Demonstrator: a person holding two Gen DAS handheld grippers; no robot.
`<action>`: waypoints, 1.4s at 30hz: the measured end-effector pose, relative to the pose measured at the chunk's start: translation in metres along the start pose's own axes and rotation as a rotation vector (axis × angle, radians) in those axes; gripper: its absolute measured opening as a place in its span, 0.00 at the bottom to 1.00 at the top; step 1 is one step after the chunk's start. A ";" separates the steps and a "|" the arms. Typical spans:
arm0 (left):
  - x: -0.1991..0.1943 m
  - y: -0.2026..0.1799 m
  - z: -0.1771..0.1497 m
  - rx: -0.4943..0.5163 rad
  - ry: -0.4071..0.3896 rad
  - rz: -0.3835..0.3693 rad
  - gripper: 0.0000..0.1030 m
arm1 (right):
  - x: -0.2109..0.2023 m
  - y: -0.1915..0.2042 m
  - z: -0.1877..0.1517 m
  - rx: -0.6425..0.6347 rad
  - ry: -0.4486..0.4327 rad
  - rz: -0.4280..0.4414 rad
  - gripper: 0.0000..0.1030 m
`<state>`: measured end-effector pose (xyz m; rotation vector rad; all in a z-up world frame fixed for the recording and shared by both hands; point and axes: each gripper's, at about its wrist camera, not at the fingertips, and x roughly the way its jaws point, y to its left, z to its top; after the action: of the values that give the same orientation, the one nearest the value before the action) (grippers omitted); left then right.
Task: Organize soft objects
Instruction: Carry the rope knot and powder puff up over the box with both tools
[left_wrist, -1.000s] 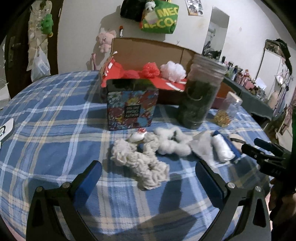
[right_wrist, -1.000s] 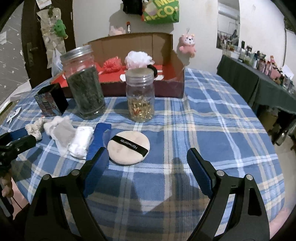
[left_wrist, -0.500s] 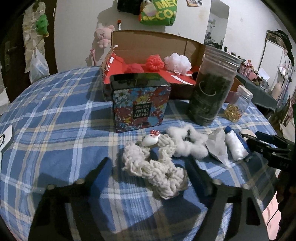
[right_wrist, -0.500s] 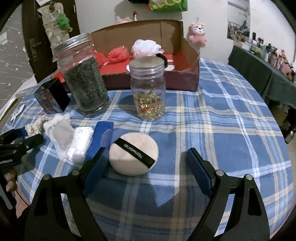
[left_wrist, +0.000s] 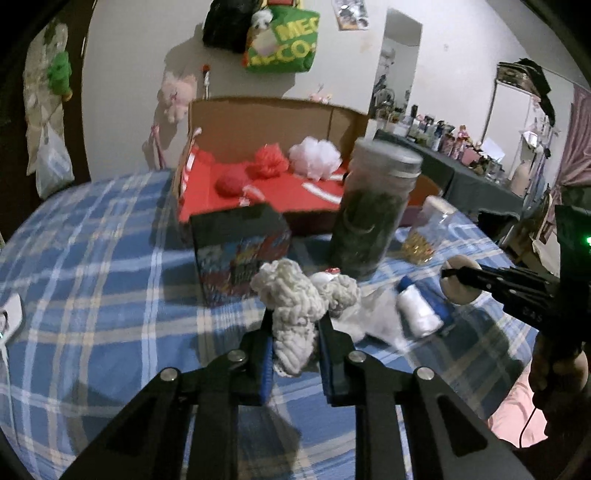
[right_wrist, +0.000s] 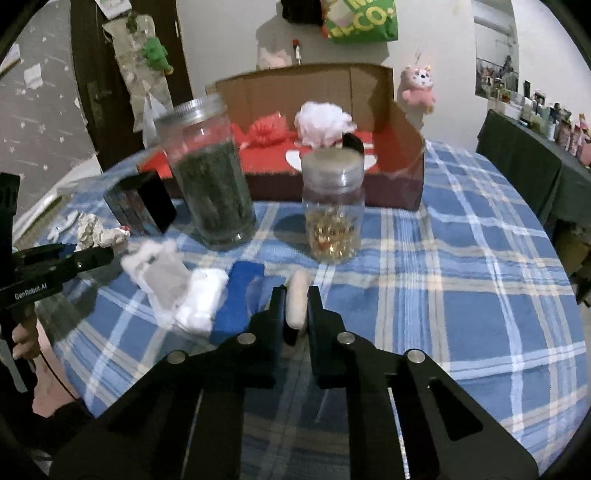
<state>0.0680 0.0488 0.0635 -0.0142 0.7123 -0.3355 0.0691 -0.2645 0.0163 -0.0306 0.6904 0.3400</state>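
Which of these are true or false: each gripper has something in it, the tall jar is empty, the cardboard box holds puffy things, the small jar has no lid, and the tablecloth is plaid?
1. Each gripper holds something. True: the left gripper is closing on the cream knitted scrunchie, and the right gripper is shut on the round powder puff.
2. The tall jar is empty. False: it is filled with dark green material.
3. The cardboard box holds puffy things. True: a red pouf and a white pouf lie inside.
4. The small jar has no lid. False: a lid is on it.
5. The tablecloth is plaid. True: blue plaid.
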 end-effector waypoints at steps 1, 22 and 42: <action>-0.001 -0.002 0.002 0.004 -0.002 -0.013 0.20 | -0.002 0.001 0.002 -0.007 -0.010 0.000 0.10; 0.046 -0.026 0.014 0.011 0.048 -0.150 0.20 | 0.031 0.015 0.021 0.060 0.024 0.231 0.10; 0.023 0.014 0.011 -0.051 0.032 -0.070 0.20 | 0.018 -0.011 0.023 0.112 0.009 0.209 0.10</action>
<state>0.0954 0.0540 0.0555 -0.0826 0.7537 -0.3847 0.1001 -0.2667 0.0216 0.1472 0.7223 0.5017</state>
